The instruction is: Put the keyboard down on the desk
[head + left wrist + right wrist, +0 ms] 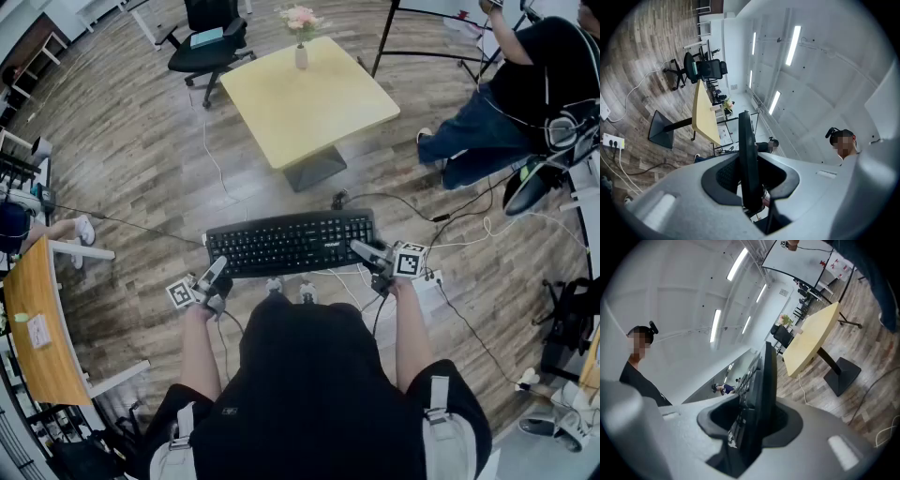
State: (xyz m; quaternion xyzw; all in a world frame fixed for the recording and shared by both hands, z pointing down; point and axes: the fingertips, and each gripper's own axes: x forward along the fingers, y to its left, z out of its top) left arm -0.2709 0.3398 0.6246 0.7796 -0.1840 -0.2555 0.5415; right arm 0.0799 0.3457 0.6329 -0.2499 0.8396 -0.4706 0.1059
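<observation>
Keyboard (291,243), black and full-width, hangs level in the air above the wooden floor (131,150), clear of the yellow surface (309,103) that stands beyond it. The left tool (218,270) is clamped on its near left corner and the right tool (364,249) on its near right corner. In the head view the keyboard's edge covers the tips of both, so the grip itself cannot be made out there. Each gripper view shows it plainly: the keyboard runs edge-on as a thin dark slab straight through the jaws, which close against its two faces. In the left gripper view no keys can be read. In the right gripper view a few rows of keys show on one side, too foreshortened to tell apart. The holder's dark torso fills the lower head view and hides the legs, leaving only two shoe tips just under the keyboard. A vase of flowers (301,52) stands at the surface's far edge. An office chair (208,42) behind it and a seated person (525,94) at upper right are both cut off by the frame.
</observation>
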